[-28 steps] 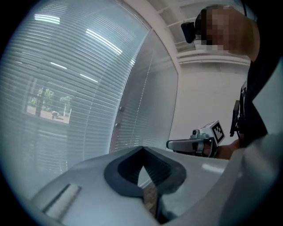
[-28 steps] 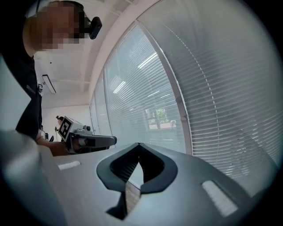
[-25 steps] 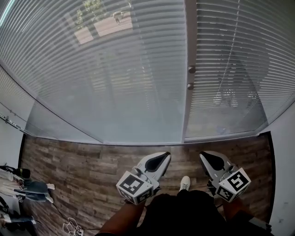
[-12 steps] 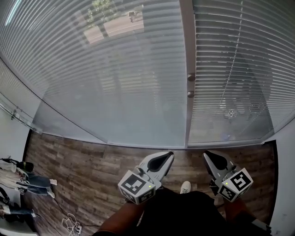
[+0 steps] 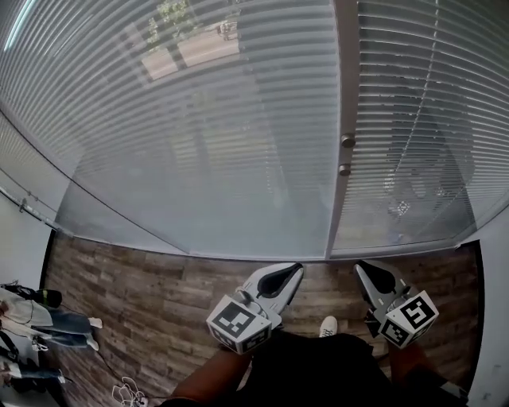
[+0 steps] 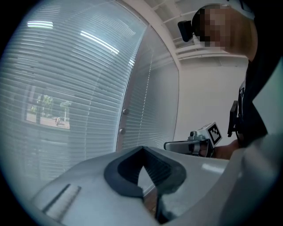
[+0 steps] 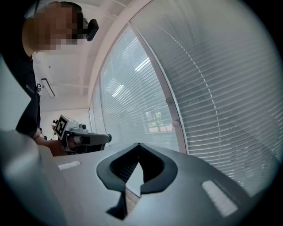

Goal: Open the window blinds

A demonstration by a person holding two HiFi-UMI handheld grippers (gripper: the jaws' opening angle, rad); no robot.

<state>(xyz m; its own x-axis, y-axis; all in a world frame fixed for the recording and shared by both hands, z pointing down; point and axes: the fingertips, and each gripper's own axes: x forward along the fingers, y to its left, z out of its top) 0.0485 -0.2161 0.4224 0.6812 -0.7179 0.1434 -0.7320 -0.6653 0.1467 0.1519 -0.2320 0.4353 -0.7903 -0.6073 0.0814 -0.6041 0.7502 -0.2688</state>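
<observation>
Right gripper point(image 5: 363, 269) closed, blinds point(image 5: 199, 119), plank floor point(image 5: 135, 286)

Office-type room, likely. Full-height glazing behind horizontal slatted blinds point(image 5: 199, 119), pale mullion point(image 5: 340, 71) with two round knobs point(image 5: 347, 141), wood-plank floor point(image 5: 143, 286), plain white wall point(image 6: 199, 101). Trees point(image 5: 167, 12) show outside.

**Room setting.** A glazed window wall point(image 5: 238, 226) fills the space ahead of the left gripper point(image 5: 291, 272) and the right gripper point(image 5: 364, 270). It is daylit, and trees and a paved street show through its upper part. A pale vertical frame post point(image 5: 344, 87) stands ahead, between the two grippers, and carries two round knobs point(image 5: 347, 141). A wood-plank floor point(image 5: 143, 286) lies beneath both grippers. A white wall point(image 5: 491, 318) stands to the right of the right gripper. Unidentifiable belongings point(image 5: 40, 326) lie far left of the left gripper. Strip lights point(image 6: 95, 40) reflect in the glass.
</observation>
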